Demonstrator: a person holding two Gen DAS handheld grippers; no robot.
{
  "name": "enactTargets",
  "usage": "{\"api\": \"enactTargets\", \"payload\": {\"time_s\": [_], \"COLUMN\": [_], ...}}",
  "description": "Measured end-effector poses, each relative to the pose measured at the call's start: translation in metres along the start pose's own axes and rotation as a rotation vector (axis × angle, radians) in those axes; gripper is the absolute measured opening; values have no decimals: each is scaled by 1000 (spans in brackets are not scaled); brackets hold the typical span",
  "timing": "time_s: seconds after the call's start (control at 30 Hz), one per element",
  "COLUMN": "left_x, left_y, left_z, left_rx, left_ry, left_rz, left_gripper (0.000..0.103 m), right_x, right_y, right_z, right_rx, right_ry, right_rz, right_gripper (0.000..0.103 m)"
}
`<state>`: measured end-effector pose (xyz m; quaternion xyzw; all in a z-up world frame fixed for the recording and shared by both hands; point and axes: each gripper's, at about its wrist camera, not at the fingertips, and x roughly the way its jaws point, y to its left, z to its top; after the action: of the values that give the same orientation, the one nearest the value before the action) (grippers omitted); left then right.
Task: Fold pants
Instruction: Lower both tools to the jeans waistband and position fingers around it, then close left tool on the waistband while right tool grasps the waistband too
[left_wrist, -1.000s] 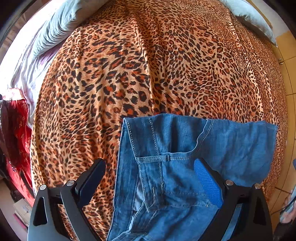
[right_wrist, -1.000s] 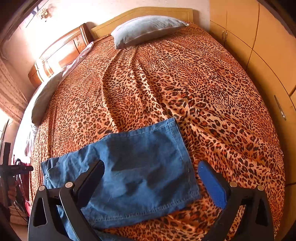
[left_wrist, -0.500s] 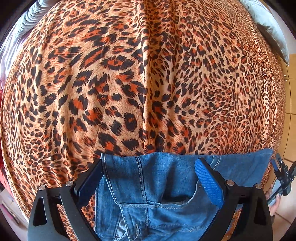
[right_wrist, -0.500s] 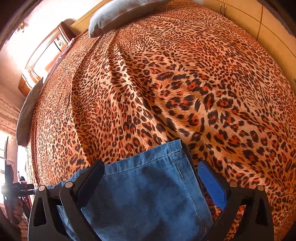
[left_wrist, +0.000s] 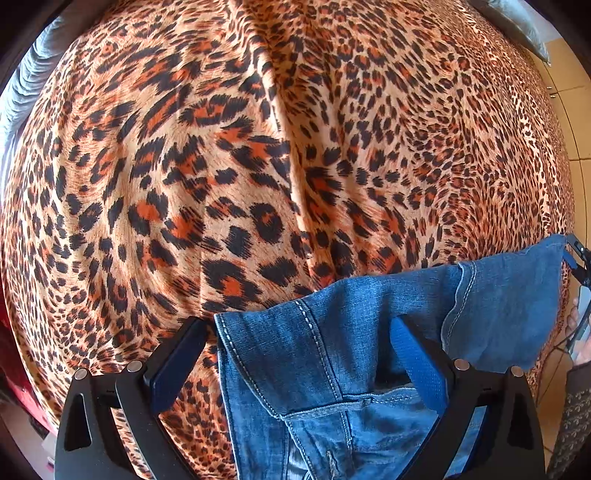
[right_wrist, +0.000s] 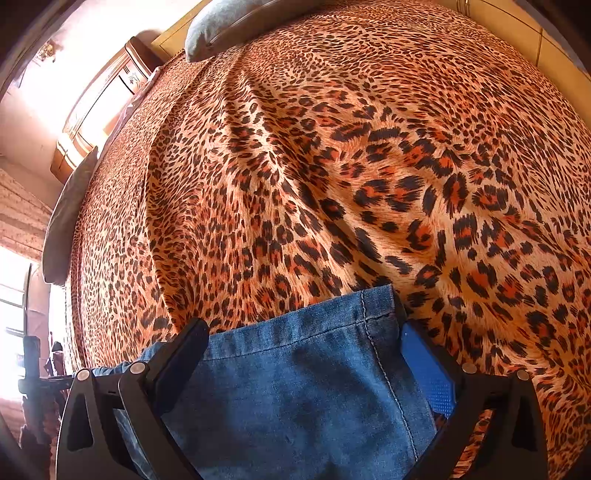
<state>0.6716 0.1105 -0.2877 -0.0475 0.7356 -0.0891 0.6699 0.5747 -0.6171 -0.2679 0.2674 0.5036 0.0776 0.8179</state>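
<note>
On the leopard-print bedspread (left_wrist: 258, 166), both grippers, left (left_wrist: 295, 354) and right (right_wrist: 303, 354), straddle the blue jeans (left_wrist: 332, 350), jaws spread wide, seemingly positioned to pinch its far edge.

Leopard-print bedspread (right_wrist: 332, 166), grey pillow (right_wrist: 236, 22) at wooden headboard (right_wrist: 110, 96), bright window (right_wrist: 11, 295) left

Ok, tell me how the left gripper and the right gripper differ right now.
The left gripper straddles the jeans' seamed waistband corner; the right gripper straddles the plain hemmed corner. The left one's blue pad lies over denim; the right one's sits beside the edge. Both are open above the leopard-print bedspread.
</note>
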Motion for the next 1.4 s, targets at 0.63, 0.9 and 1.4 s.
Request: {"api": "enactTargets", "payload": {"time_s": [0.63,0.9,1.4], "left_x": [-39,-80,-190], "left_y": [-44,-41,-37], "left_z": [-28,-54,-174], "left_rx": [-24,-58,-75], "left_ry": [-102,-172,-390], "left_rz": [112,83,-12], "left_gripper": [34,31,27], "right_x": [-5,-53,-205], "right_y": [-16,12,23], "right_z": [-9,-21,-132], "right_rx": [-3,-89,-77], "right_ry": [60,-51,-246], "right_rz": [-78,-70,108], "right_gripper": [24,16,16]}}
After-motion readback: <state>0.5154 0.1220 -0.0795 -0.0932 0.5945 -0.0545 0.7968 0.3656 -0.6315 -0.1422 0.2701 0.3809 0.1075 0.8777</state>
